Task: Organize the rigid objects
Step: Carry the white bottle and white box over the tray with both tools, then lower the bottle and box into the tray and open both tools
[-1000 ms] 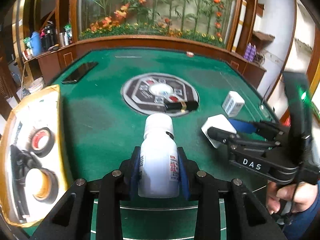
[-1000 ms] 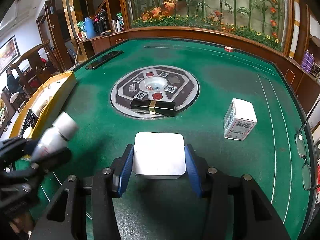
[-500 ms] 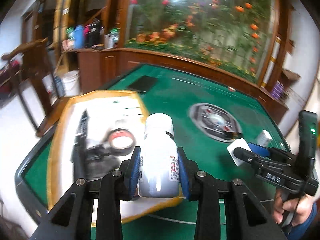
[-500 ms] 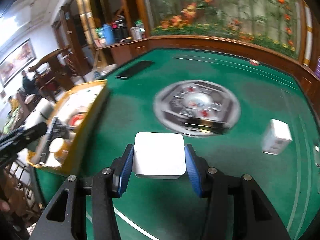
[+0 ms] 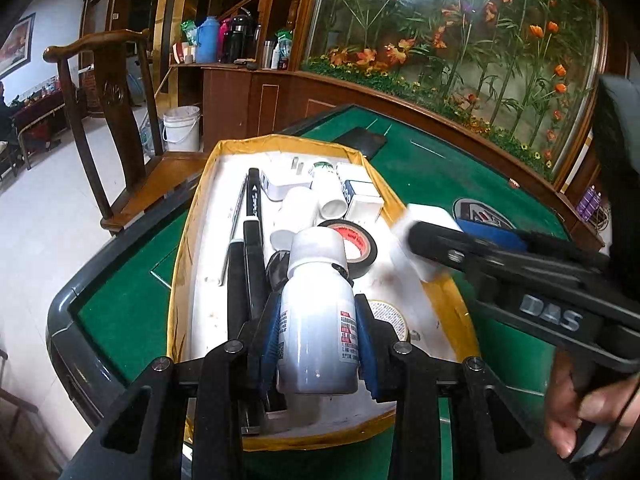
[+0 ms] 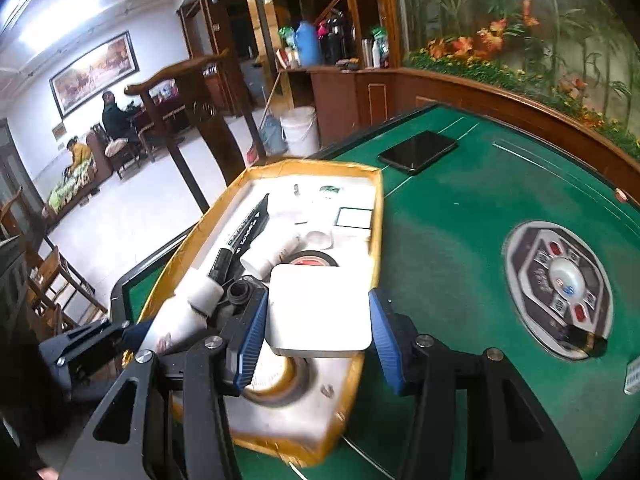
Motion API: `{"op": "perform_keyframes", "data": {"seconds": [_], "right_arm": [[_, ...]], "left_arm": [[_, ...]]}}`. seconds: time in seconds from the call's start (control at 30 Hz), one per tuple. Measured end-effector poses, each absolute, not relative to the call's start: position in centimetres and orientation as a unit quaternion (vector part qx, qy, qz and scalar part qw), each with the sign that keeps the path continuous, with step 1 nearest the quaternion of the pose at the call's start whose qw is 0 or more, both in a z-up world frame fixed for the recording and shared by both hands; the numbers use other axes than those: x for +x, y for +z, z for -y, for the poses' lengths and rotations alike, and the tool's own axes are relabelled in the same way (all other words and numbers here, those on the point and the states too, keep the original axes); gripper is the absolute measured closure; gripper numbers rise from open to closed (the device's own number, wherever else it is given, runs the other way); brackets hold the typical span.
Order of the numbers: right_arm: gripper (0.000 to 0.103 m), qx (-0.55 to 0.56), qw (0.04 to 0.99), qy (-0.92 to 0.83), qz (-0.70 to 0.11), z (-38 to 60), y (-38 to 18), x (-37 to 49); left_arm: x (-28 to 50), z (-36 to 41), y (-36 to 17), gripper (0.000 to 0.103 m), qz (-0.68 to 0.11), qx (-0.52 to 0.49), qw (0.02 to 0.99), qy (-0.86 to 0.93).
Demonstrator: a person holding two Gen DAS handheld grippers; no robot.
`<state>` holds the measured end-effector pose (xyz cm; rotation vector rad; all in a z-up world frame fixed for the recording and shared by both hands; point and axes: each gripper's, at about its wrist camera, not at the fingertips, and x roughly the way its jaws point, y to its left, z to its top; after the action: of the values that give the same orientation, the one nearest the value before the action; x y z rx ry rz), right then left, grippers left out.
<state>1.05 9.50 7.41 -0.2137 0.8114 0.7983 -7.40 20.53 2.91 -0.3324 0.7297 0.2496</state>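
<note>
My left gripper [image 5: 318,332]: clamped on a white bottle [image 5: 316,308], cap pointing away from me, held over the near end of the yellow-rimmed tray [image 5: 182,240]. My right gripper [image 6: 318,330]: closed on a white square box [image 6: 319,308], held over the tray's right edge beside the green table [image 6: 460,240]. Tray contents: black markers [image 5: 252,216], red-and-black tape roll [image 5: 354,240], yellowish tape roll [image 5: 390,314], small white boxes [image 5: 362,204].

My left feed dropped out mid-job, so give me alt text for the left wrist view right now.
The left gripper clamps a white bottle above a yellow-rimmed tray of markers, tape rolls and small boxes on a green table. From the right, the right gripper holds a white box over the tray's rim.
</note>
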Motion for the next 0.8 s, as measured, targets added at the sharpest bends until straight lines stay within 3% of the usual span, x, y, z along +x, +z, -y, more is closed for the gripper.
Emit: {"op": "perform_keyframes", "data": {"seconds": [0.8], "right_arm": [[0.054, -0.139, 0.813, 0.354, -0.441, -14.5, 3.3, 3.2]], "left_arm": [[-6.6, -20.5, 1.5, 0.067, -0.37, -0.156, 0.909, 0.116]]}}
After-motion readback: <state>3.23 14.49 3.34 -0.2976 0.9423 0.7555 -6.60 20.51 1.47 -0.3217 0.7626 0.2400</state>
